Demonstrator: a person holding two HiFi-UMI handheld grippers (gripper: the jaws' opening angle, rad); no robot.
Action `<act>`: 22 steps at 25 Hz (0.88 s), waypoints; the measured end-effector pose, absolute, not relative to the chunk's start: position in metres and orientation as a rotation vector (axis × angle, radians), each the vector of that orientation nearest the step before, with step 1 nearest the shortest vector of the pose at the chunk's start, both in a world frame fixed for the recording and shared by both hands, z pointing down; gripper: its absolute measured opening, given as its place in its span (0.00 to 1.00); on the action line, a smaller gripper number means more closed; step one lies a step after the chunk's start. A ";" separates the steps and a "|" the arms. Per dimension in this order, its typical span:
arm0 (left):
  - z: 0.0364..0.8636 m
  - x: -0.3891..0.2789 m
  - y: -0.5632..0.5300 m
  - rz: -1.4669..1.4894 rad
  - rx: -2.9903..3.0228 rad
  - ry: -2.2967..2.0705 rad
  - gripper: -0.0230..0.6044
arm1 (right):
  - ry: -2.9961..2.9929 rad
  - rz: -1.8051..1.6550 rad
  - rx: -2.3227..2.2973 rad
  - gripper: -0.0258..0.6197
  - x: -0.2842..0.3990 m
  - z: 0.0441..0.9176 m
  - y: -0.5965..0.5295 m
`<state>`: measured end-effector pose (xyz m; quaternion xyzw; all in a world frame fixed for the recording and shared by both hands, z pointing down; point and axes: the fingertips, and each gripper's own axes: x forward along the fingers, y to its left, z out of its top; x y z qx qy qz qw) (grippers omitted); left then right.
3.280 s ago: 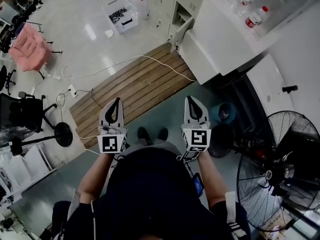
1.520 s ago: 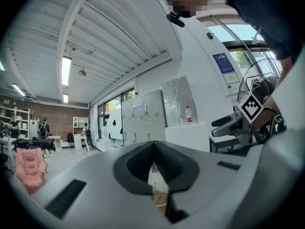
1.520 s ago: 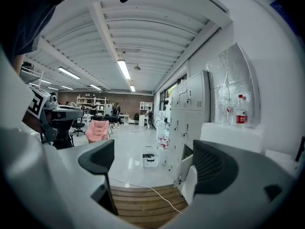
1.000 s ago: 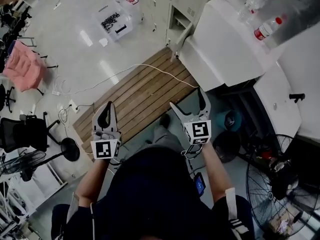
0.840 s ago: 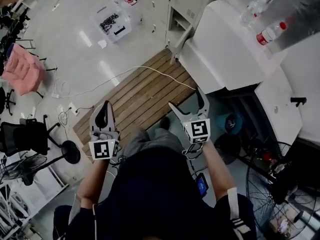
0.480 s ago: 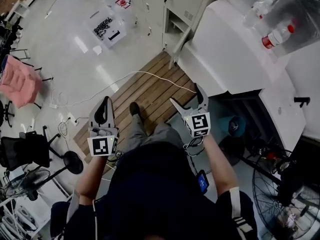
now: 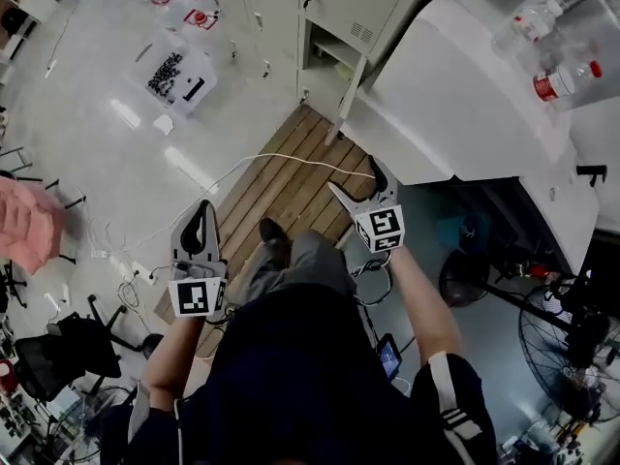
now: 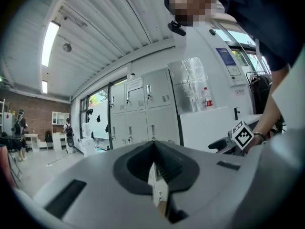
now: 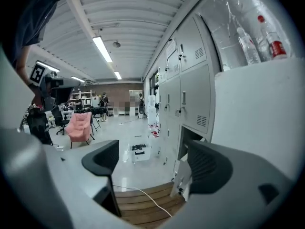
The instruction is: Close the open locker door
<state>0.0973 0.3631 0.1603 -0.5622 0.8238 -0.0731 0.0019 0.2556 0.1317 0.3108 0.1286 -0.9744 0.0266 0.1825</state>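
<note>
The open locker door (image 7: pixel 347 93) is grey-white and hangs out from a low compartment (image 7: pixel 325 48) in the locker row; it also shows in the right gripper view, where the door (image 9: pixel 181 179) stands beyond the wooden platform. My right gripper (image 7: pixel 356 177) hangs over the platform, short of the door. It is open with nothing between its pads, and its jaws have just been closing a little. My left gripper (image 7: pixel 202 208) is shut and empty, further back on the left. In its own view the left gripper (image 8: pixel 153 167) points level at the lockers (image 8: pixel 147 111).
A slatted wooden platform (image 7: pixel 281 177) lies before the lockers, with a white cable (image 7: pixel 254 159) across it. A big white machine (image 7: pixel 455 95) carrying bottles (image 7: pixel 560 81) flanks the door on the right. A clear parts box (image 7: pixel 179 76) sits on the floor. A fan (image 7: pixel 572 342) is at the lower right.
The person has stepped forward onto the platform, so the lockers and the open door are nearer. Both grippers have come forward and lower. The right jaws have narrowed slightly.
</note>
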 end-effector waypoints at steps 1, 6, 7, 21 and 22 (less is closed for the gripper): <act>0.162 0.088 0.360 -0.243 -1.777 2.567 0.04 | -2.738 0.078 0.373 0.75 0.249 0.319 0.127; 0.183 0.061 0.334 -0.273 -1.855 2.524 0.04 | -2.703 0.134 0.393 0.73 0.226 0.363 0.096; 0.187 0.059 0.329 -0.278 -1.867 2.523 0.04 | -2.699 0.140 0.387 0.73 0.224 0.372 0.091; 0.268 0.046 0.263 -0.391 -1.784 2.570 0.04 | -2.664 0.233 0.359 0.65 0.203 0.535 0.017; 0.275 0.044 0.260 -0.398 -1.778 2.576 0.04 | -2.664 0.232 0.354 0.65 0.199 0.546 0.013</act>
